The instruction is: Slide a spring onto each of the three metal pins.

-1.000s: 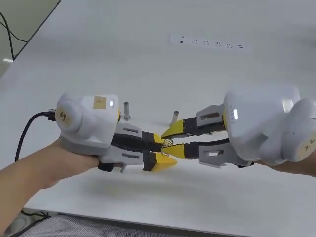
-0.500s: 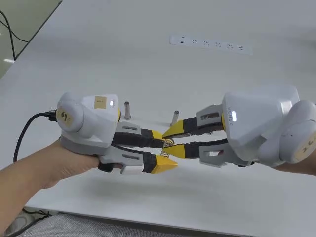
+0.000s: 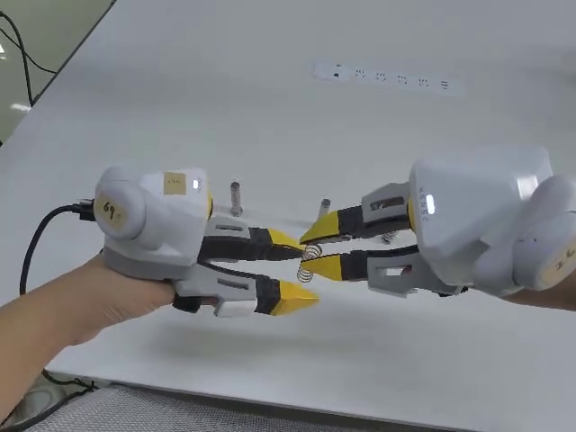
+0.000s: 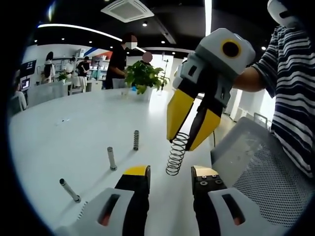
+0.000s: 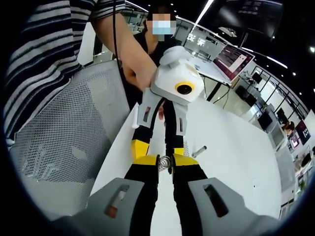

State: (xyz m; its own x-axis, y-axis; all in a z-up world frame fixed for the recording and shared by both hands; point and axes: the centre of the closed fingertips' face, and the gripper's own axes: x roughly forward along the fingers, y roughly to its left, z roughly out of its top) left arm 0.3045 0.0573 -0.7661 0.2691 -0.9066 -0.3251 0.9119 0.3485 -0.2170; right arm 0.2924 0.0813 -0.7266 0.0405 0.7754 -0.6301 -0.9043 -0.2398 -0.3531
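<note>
Nearest the edge of the bench [image 3: 180, 117], the two tools meet nose to nose in the air. The right tongs [image 3: 311, 254] are pinching one end of a spring [image 4: 176, 155], so the rest of the coil hangs free. The left tongs [image 3: 297, 273] are spread, with a jaw either side of the free end but not touching it. I'd guess that is to take or steady the spring before it goes over a pin.

The spring is a small coil of bare metal, loosely wound and bowed slightly along its length.

Just behind the tongs, three pins stand upright on the bench. The nearest pin [image 4: 69, 190] and the middle pin [image 4: 112, 158] look smooth and bare. The farthest pin [image 4: 136, 140] looks ribbed, as if it already carries a spring. Well beyond them lies a white power strip [image 3: 387, 79].
</note>
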